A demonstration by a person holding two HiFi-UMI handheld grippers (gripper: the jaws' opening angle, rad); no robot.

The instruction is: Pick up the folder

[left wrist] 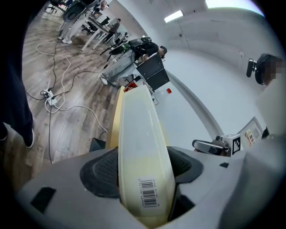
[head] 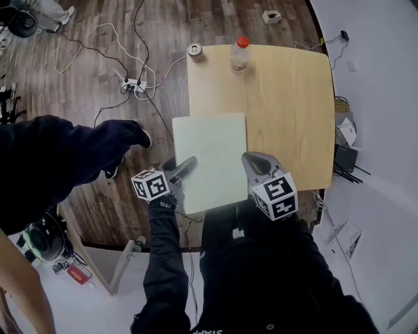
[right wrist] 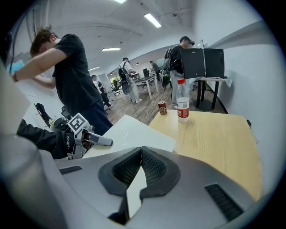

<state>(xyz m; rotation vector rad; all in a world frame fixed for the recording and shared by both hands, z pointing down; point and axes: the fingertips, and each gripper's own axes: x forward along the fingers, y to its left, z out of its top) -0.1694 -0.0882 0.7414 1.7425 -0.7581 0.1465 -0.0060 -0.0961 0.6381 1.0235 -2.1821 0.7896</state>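
Folder [head: 210, 156]: pale, over the wooden table's [head: 294, 104] near-left corner and past its left edge; long axis runs toward the table's far side.
Left gripper [head: 189, 163]: jaws wide, clamped across the thick barcoded spine.
Right gripper [head: 256, 163]: jaws nearly together, pinching the folder's thin near-right edge.
Nearer hand: neither; both hold the near end.

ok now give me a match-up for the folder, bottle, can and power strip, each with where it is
Things:
1. folder
2. bottle
3. can
4. power strip

Places:
A. lying on the wooden floor
B. at the far left corner of the table
C. clamped in the left gripper and the right gripper
D. standing near the table's far edge, red cap on top

Pairs: 1-C, 2-D, 3-B, 4-A
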